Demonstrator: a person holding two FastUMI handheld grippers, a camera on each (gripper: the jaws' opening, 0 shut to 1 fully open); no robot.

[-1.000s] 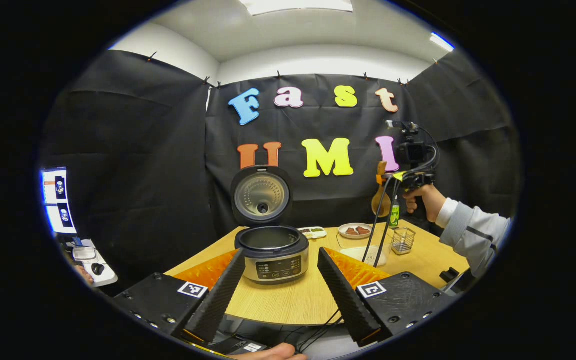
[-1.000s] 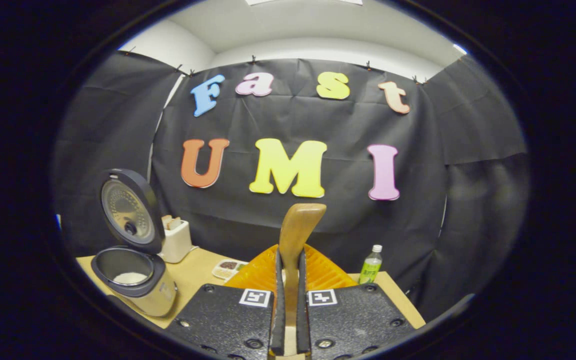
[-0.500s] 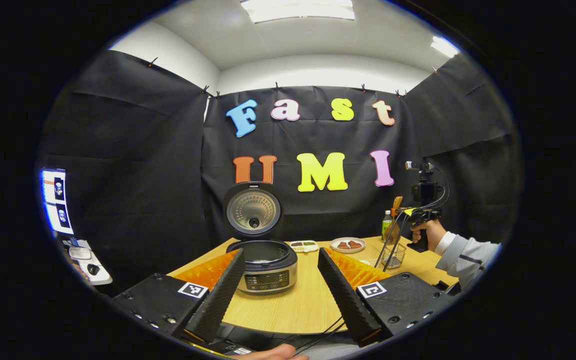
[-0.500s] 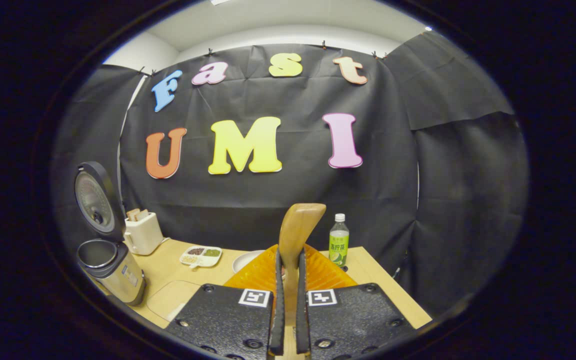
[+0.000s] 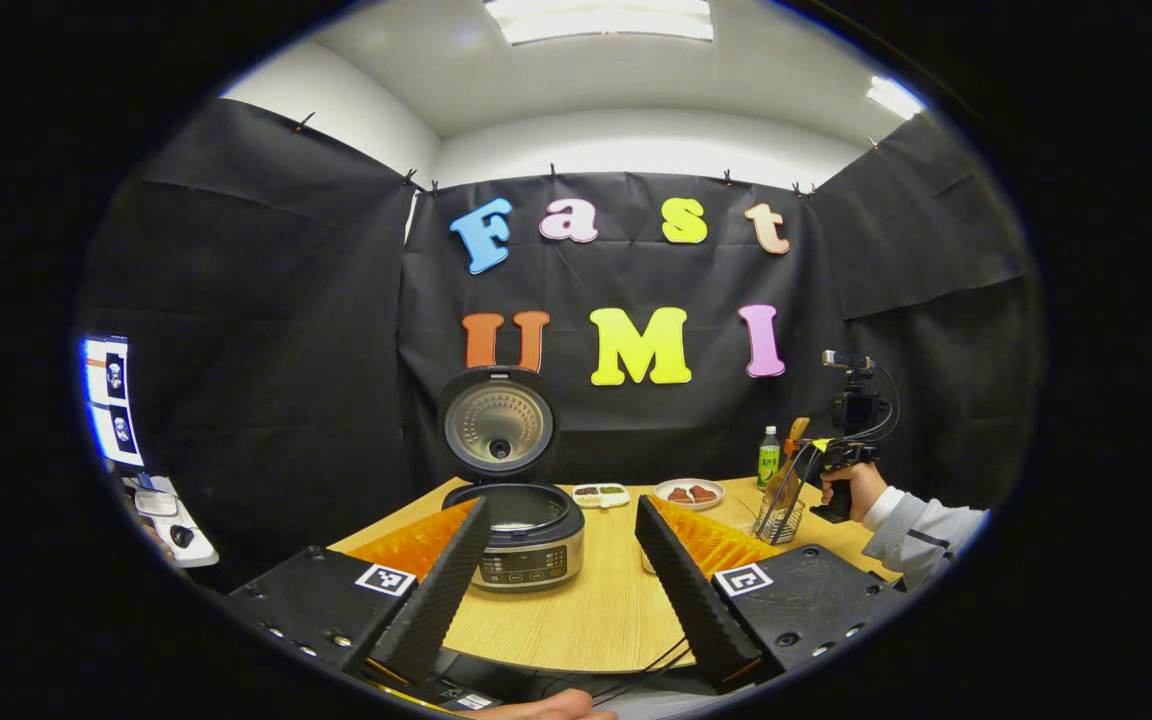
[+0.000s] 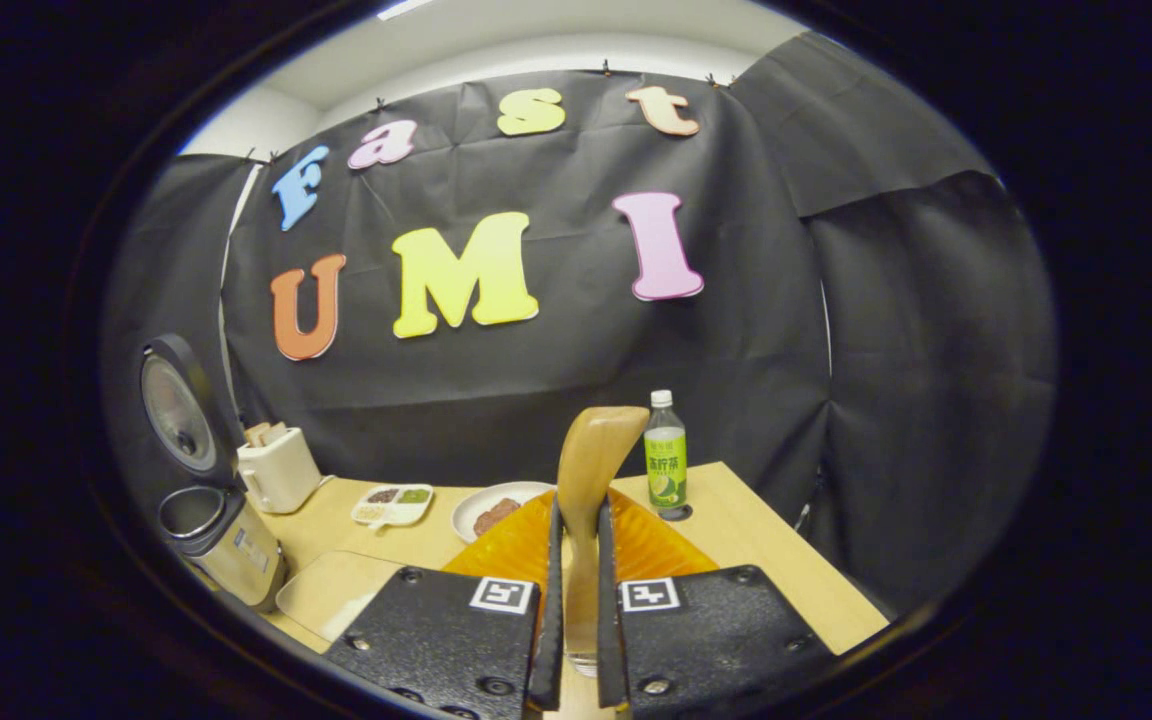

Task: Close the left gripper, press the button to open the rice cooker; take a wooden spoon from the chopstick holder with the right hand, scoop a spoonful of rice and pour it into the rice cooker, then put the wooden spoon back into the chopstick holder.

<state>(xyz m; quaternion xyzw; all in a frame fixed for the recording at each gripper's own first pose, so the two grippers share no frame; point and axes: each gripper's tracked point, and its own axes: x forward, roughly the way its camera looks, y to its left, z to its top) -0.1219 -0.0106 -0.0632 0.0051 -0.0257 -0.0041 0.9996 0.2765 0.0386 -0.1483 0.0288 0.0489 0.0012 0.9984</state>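
The right gripper (image 6: 576, 600) clamps the upright wooden spoon (image 6: 591, 470) between both fingers above the wire chopstick holder (image 5: 776, 520), while the left gripper (image 5: 561, 570) hangs wide open before the rice cooker (image 5: 526, 535) — lid raised — on the wooden table (image 5: 596, 620).

On the surface (image 5: 576, 625) before me: one rice cooker (image 5: 521, 535), one wooden spoon (image 6: 588, 470), one bottle (image 6: 665, 452), one toaster (image 6: 278, 467), one divided dish (image 6: 393, 504), one plate (image 6: 496, 503), one holder (image 5: 777, 521)
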